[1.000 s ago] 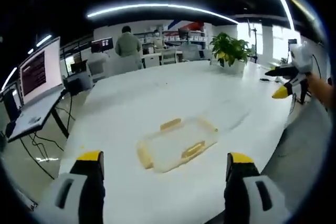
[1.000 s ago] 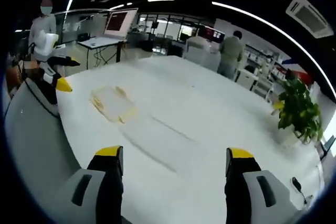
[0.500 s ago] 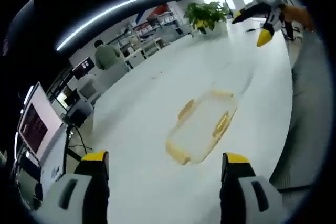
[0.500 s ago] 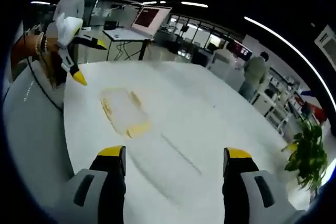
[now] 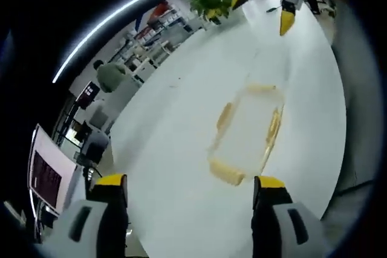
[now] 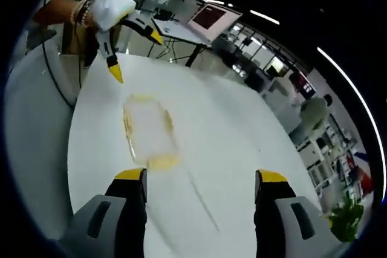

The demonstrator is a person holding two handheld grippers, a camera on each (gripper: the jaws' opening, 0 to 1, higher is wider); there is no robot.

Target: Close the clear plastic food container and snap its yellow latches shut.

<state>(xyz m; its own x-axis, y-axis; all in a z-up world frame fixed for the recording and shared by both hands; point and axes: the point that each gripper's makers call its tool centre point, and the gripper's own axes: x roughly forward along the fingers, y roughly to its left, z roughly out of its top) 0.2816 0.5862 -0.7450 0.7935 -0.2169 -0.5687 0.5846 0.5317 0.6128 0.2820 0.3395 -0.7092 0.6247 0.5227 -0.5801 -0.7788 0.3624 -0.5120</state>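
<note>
The clear plastic food container [image 5: 245, 134] lies flat on the white table [image 5: 175, 167], its lid on and yellow latches [image 5: 225, 173] along its edges. My left gripper [image 5: 189, 182] hovers open short of its near end, nothing between the jaws. The right gripper [image 5: 263, 1] enters the left gripper view at the top right, open, beyond the container's far end. In the right gripper view the container [image 6: 147, 132] lies ahead of my open right gripper [image 6: 198, 176], and the left gripper [image 6: 133, 46], held by a person's hand, hangs open past it.
A potted plant [image 5: 210, 1] stands at the table's far end. A monitor on a stand [image 5: 45, 176] is off the table's left side. A person [image 5: 110, 75] sits at desks in the background. The grey floor [image 6: 30, 143] borders the table.
Both views have tilted and swung further, and both grippers have come closer over the container. The container has stayed where it was. Jaws remain open.
</note>
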